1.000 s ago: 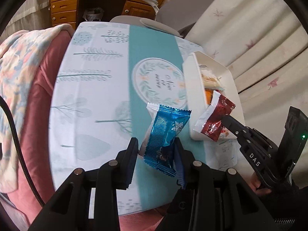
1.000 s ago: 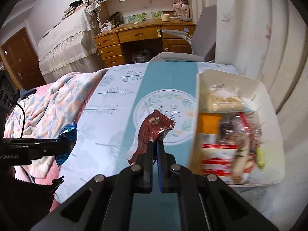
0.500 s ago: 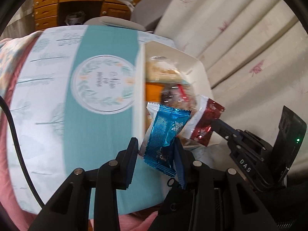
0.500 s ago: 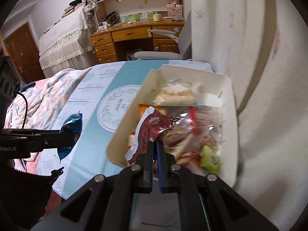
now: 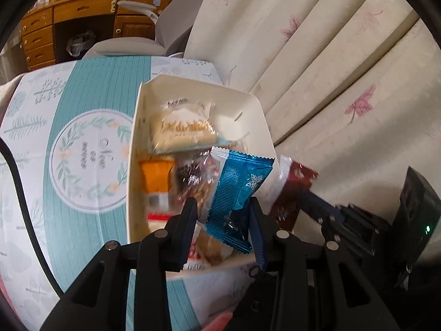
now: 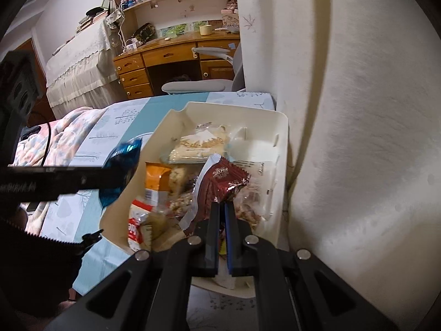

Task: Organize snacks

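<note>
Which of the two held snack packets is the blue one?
The blue foil packet is in the left tool. The right tool holds the dark red packet; both hang over the white bin.

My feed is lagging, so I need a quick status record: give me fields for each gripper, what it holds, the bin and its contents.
left gripper: fingers hold a blue snack packet over the bin's near end
right gripper: fingers shut on a dark red snack packet, over the bin
bin: white, open-topped, on the teal patterned tablecloth beside the curtain
bin contents: pale biscuit pack at the far end, orange packet, several clear-wrapped snacks
released yet: neither packet
</note>
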A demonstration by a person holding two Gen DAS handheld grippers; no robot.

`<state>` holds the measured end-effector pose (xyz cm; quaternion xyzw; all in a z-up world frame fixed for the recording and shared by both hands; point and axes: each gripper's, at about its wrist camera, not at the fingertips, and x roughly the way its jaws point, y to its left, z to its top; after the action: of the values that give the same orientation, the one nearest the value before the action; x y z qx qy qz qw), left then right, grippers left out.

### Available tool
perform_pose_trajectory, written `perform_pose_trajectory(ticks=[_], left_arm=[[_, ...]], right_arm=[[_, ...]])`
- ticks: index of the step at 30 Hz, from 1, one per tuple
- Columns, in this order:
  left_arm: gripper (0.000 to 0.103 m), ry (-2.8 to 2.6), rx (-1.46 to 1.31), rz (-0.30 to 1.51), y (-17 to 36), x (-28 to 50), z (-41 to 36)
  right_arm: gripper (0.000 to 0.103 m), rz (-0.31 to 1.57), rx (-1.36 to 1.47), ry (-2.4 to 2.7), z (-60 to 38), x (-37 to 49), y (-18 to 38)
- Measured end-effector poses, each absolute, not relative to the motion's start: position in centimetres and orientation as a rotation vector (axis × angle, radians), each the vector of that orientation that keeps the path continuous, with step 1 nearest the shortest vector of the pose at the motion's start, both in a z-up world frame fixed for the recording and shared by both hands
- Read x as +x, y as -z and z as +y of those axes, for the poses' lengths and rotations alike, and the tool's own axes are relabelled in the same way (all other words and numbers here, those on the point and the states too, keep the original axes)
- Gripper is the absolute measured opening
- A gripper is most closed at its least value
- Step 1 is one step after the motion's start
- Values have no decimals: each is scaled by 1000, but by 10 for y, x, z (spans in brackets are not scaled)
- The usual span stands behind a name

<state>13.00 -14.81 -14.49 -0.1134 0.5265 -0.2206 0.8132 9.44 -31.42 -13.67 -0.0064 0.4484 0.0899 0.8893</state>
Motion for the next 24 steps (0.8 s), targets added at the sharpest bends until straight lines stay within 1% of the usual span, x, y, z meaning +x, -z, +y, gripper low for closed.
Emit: perform_pose_trajectory(ticks=[2, 4, 5, 6, 7, 10, 12, 14, 17, 21, 24], left_arm=[[35, 464, -230, 1121, 145, 136, -156], [39, 443, -209, 1124, 145, 138, -162], [51, 427, -196, 1128, 145, 139, -165], [70, 411, -184, 1135, 145, 139, -166], [75, 399, -178, 1138, 146, 138, -166], [76, 375, -181, 1141, 146, 136, -158], [77, 318, -171, 1160, 148, 133, -152], [77, 264, -171, 1182, 151, 130, -143], [77, 208, -177, 1209, 155, 123, -130], [77, 127, -122, 1229, 159, 106, -110], [77, 99, -95, 1230, 158, 91, -92]], right_arm=[[4, 931, -6, -178, -320, 96, 137], [4, 931, 4, -169, -324, 99, 137], [4, 932, 9, -166, -326, 100, 138], [5, 943, 19, -164, -327, 102, 140], [5, 951, 29, -167, -327, 103, 142], [16, 969, 55, -173, -325, 105, 146], [28, 970, 69, -177, -323, 104, 147], [33, 968, 81, -180, -321, 103, 147], [36, 973, 100, -187, -315, 101, 147], [46, 1001, 152, -201, -303, 94, 153], [47, 1031, 188, -199, -293, 89, 161]])
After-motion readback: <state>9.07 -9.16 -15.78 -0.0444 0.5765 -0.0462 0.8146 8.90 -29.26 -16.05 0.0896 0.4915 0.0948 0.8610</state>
